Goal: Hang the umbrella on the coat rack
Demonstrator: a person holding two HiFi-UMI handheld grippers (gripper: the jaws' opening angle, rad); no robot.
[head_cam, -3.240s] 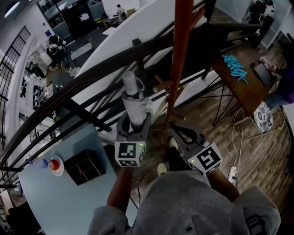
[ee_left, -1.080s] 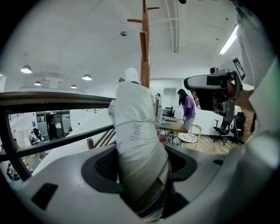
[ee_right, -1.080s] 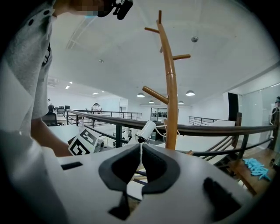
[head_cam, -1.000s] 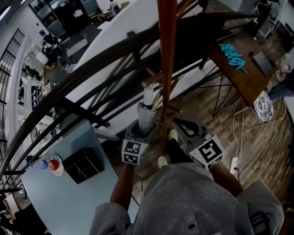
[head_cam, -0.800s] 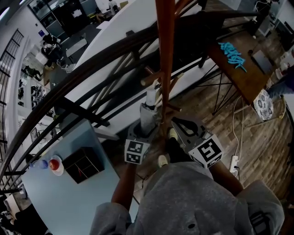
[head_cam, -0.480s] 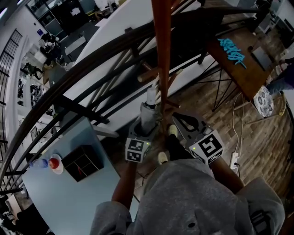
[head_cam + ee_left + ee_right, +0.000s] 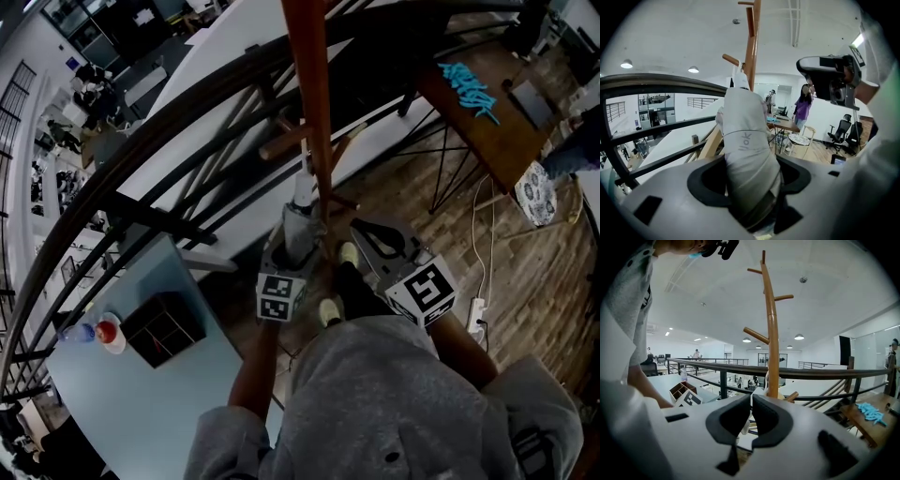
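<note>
The folded light-grey umbrella (image 7: 298, 223) stands upright in my left gripper (image 7: 292, 251), whose jaws are shut around its lower body. Its white tip rests close against the wooden coat rack pole (image 7: 310, 103), just below a short peg (image 7: 281, 146). In the left gripper view the umbrella (image 7: 746, 150) fills the gap between the jaws of the left gripper (image 7: 750, 190), with the pole (image 7: 751, 51) and a peg (image 7: 731, 59) right behind it. My right gripper (image 7: 368, 240) hangs just right of the pole, shut with nothing in it. Its own view shows the right gripper (image 7: 750, 420) facing the pole (image 7: 772, 333).
A dark curved railing (image 7: 169, 141) runs behind the rack. A blue-grey table (image 7: 141, 394) with a black box (image 7: 161, 328) and a red-capped bottle (image 7: 111, 333) lies at lower left. A brown table (image 7: 487, 122) with turquoise items is at right. The person's shoes (image 7: 330, 309) stand by the rack's base.
The left gripper has carried the umbrella down and to the right, from clear of the pole to right against it below the peg. The right gripper has hardly moved.
</note>
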